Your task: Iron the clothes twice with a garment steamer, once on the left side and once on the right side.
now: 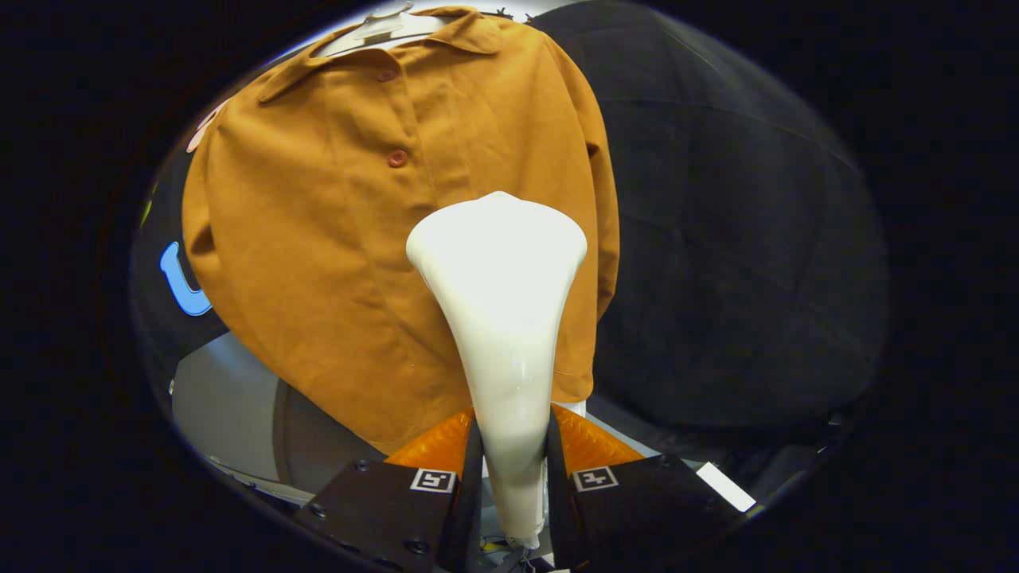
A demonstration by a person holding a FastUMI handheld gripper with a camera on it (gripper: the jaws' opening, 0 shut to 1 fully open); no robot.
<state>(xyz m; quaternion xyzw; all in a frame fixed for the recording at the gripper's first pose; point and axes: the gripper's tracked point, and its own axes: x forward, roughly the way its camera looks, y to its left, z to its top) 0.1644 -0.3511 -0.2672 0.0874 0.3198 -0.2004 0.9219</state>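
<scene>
The gripper (513, 446) pinches the glossy white flared steamer head (497, 263) by its neck. Its wide end seems pressed against the right of the hanging tan buttoned shirt (318, 231); best draw it slowly, keeping flat contact.

1. The gripper (511, 414) has two blocky, flat-topped finger mounts side by side.
2. Each mount carries a small square black-and-white marker (433, 480) at its inner front corner; the other marker (595, 478) mirrors it.
3. Round screws (415, 546) sit sunk into the mount's top near its edges.
4. The fingers (438, 446) taper forward as wedges with a finely ribbed, diamond-textured face.
5. Both fingers press on the white garment steamer (497, 263) between them.
</scene>
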